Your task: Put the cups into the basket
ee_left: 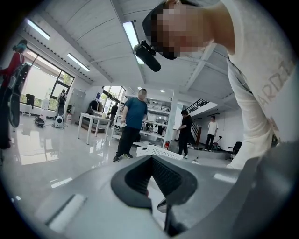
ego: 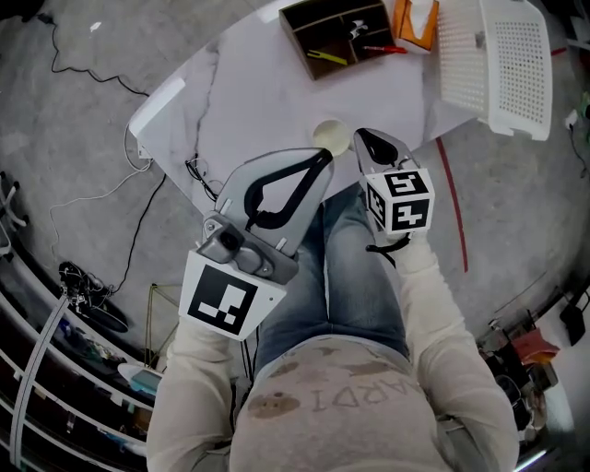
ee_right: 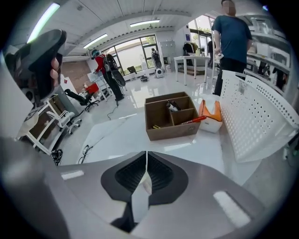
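Held above the person's lap, the left gripper (ego: pixel 323 161) and the right gripper (ego: pixel 361 138) each have their jaws pressed together, gripping nothing. Between their tips a pale cup (ego: pixel 330 135) sits at the near edge of the table (ego: pixel 258 92). The white basket (ego: pixel 502 55) lies tilted at the table's right end, well apart.

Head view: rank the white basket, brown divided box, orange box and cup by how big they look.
1. white basket, largest, even though the frame edge cuts it
2. brown divided box
3. orange box and cup: these look alike, and the box is cropped at the top edge, so I won't rank them.
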The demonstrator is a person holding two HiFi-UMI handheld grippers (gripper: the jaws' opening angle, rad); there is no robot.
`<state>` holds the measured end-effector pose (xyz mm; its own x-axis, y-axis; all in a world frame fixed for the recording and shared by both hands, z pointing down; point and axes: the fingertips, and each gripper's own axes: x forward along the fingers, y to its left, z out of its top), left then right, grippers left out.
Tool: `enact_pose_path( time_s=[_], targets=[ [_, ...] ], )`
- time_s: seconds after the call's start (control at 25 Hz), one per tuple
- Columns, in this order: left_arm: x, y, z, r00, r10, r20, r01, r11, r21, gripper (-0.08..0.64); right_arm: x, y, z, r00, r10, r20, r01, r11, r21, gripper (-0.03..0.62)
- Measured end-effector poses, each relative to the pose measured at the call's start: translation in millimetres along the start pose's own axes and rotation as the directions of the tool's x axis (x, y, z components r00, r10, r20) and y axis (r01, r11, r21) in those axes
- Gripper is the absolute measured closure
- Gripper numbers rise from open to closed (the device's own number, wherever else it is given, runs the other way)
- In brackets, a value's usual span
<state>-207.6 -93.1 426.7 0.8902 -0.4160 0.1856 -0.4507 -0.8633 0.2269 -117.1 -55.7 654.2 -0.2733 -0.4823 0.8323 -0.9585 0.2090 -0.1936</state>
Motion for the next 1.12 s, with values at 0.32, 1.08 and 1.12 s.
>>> enact_pose_path(
  time_s=[0.32, 1.08, 1.12],
  targets=[
    [-7, 10, -14, 1.0, 0.022, -0.004, -0.022, 0.999, -0.026, 0.56, 26, 1, -14, 0.995, -0.016, -0.1, 0.012, 0.999, -0.04, 0.532],
    [-16, 28, -28, 0.998, 0.065, 0.0, -0.065, 0.996, -0.064, 0.56, 72, -1, -40, 0.949, -0.086, -0.304, 0.032, 0.983, -0.178, 0.525],
    [-17, 29, -29, 0.998, 0.069, 0.001, -0.069, 0.995, -0.068, 0.56, 75, -1, -41, 0.946, -0.088, -0.313, 0.031, 0.983, -0.183, 0.522]
  ],
)
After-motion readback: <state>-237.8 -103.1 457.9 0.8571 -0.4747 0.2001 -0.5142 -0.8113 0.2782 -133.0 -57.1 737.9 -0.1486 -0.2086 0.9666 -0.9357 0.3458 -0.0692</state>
